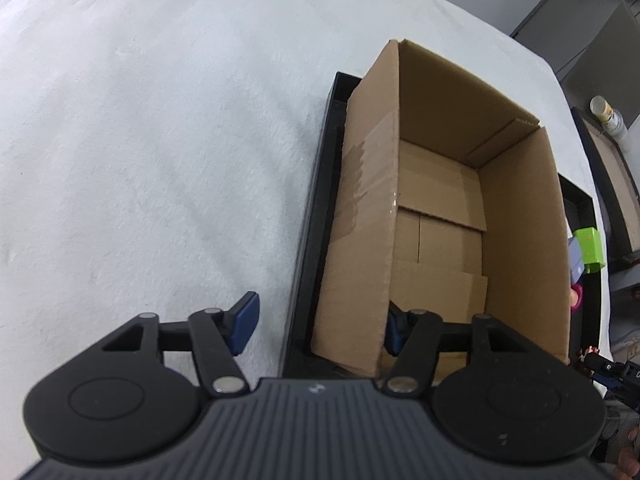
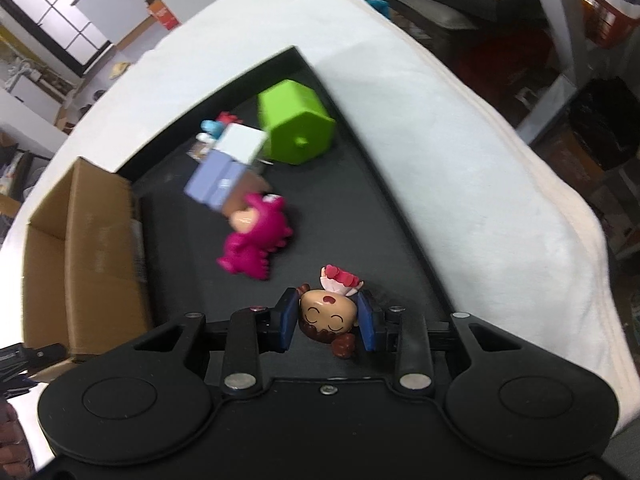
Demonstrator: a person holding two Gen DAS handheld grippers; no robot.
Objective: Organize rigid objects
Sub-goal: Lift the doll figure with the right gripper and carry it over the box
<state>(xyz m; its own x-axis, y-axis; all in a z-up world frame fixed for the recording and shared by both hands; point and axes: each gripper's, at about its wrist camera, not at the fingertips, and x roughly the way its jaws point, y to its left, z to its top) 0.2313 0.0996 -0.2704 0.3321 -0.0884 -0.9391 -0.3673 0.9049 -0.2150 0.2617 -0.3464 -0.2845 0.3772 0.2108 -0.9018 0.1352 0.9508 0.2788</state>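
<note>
My right gripper (image 2: pixel 328 322) is shut on a small doll figure (image 2: pixel 328 314) with a round smiling face and brown hair, held by the head over the black tray (image 2: pixel 360 160). A magenta dinosaur toy (image 2: pixel 256 240), a lilac and white box (image 2: pixel 228 168) and a green hexagonal block (image 2: pixel 298 124) lie further along the tray. My left gripper (image 1: pixel 320 324) is open and straddles the near left wall of the open cardboard box (image 1: pixel 440 216); one blue pad is outside it and one is inside. The box also shows in the right wrist view (image 2: pixel 84 256).
The tray and box rest on a white fluffy cloth (image 1: pixel 140 140) over the table. The green block (image 1: pixel 588 246) and the lilac box peek out past the cardboard box. Dark shelving and clutter (image 2: pixel 560 40) stand beyond the table's edge.
</note>
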